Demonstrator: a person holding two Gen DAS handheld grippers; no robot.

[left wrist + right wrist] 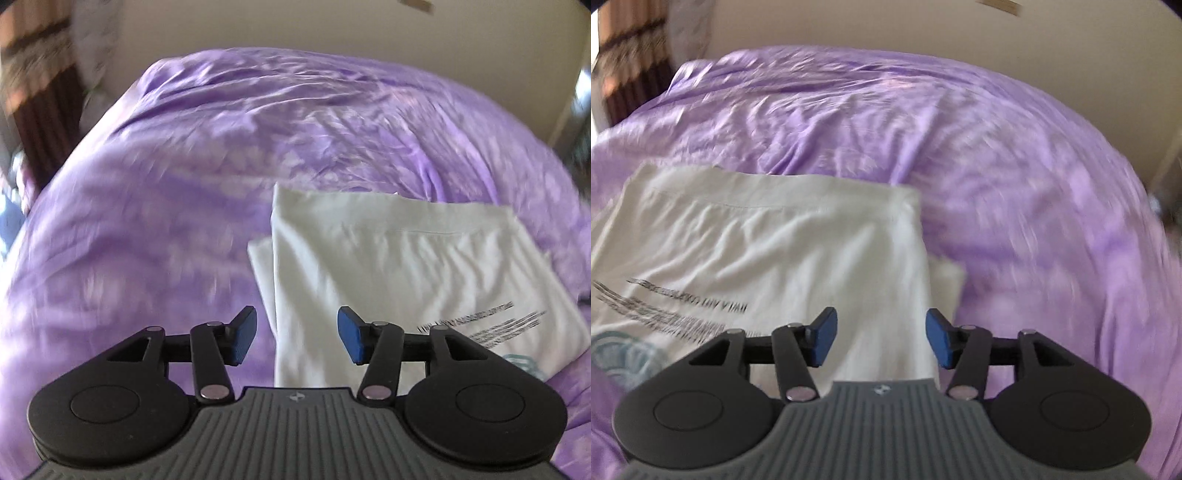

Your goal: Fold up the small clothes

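Observation:
A white T-shirt [399, 266] with black printed text and a teal graphic lies folded flat on the purple bedspread [184, 184]. In the left wrist view my left gripper [297, 339] is open and empty, above the shirt's left edge. In the right wrist view the same shirt [768, 251] lies at the left, and my right gripper [881, 338] is open and empty over the shirt's right edge. A narrow white flap sticks out from under each side edge.
The wrinkled purple bedspread [1015, 184] covers the whole bed. A beige wall [332, 26] stands behind it. A dark curtain [40, 92] hangs at the far left. Both views are blurred by motion.

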